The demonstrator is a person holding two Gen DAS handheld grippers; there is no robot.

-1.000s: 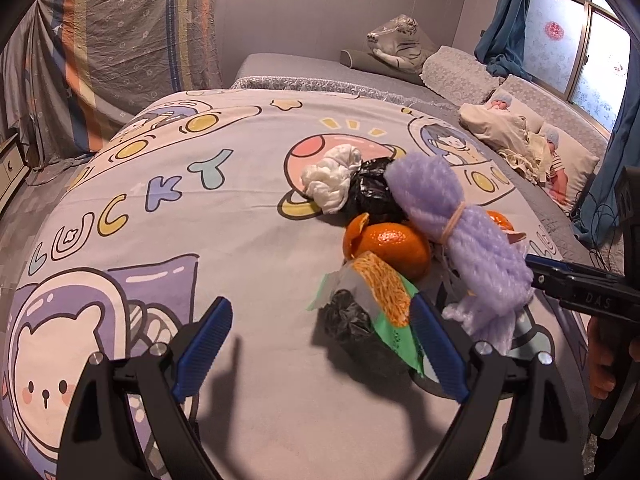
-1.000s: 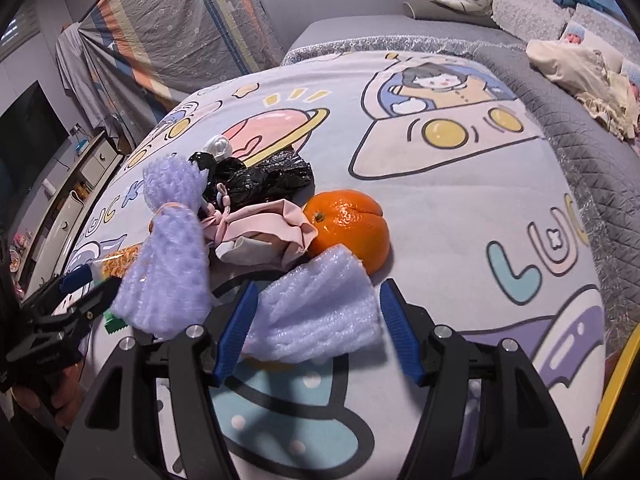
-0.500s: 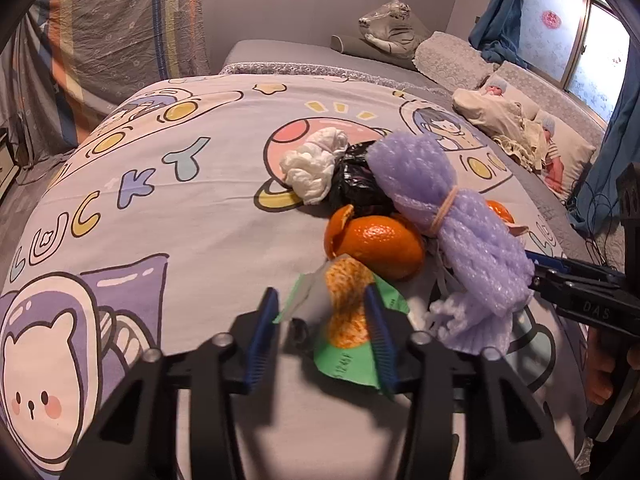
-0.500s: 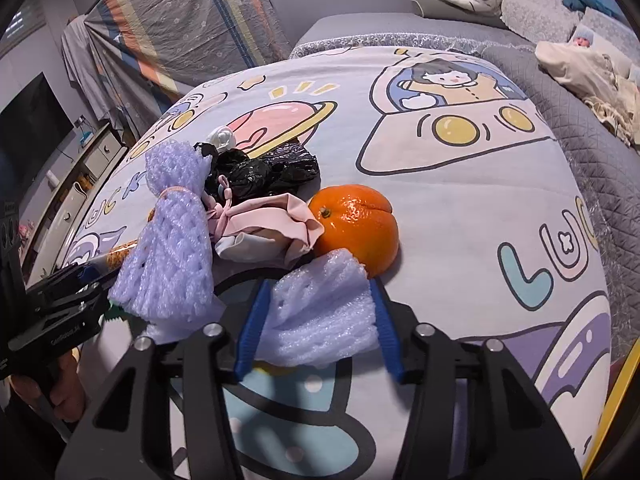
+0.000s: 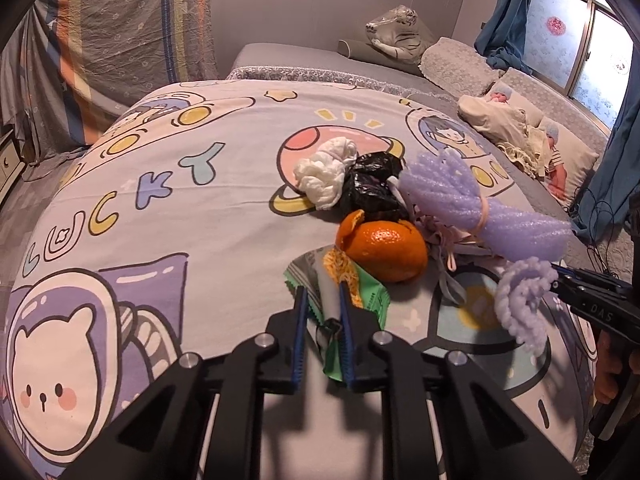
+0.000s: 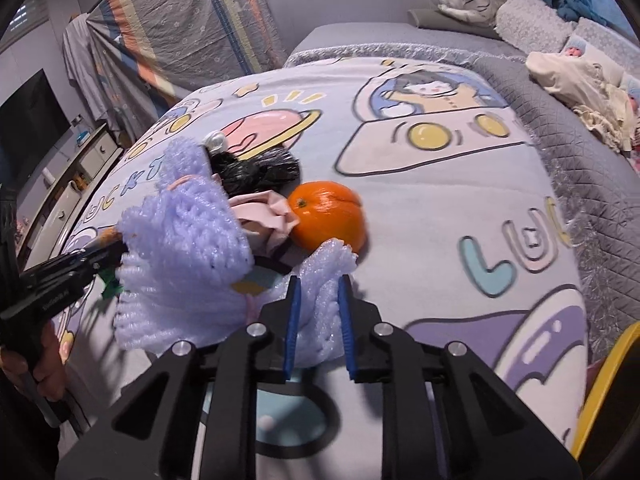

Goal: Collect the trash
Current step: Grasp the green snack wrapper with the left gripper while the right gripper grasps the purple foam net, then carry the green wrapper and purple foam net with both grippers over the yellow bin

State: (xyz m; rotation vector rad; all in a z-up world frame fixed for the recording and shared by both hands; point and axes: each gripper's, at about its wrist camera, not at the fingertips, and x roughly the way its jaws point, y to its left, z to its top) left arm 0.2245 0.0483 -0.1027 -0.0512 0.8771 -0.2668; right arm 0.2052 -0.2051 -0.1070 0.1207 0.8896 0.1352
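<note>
A trash pile lies on the cartoon bedspread. My left gripper is shut on a green and silver snack wrapper, just in front of a partly peeled orange. Behind it lie a white tissue wad, a black plastic bag and a purple foam net tied with a band. My right gripper is shut on a smaller purple foam net, near a whole orange and a pink crumpled cloth. The large foam net fills the left of the right wrist view.
Pillows, a plush tiger and a folded blanket lie at the bed's head. A striped cloth hangs at the far left. A yellow rim shows at the right wrist view's lower right. A TV cabinet stands beside the bed.
Both grippers closed from open: the left onto the snack wrapper, the right onto the small foam net. The foam net now looks squeezed and slightly raised.
</note>
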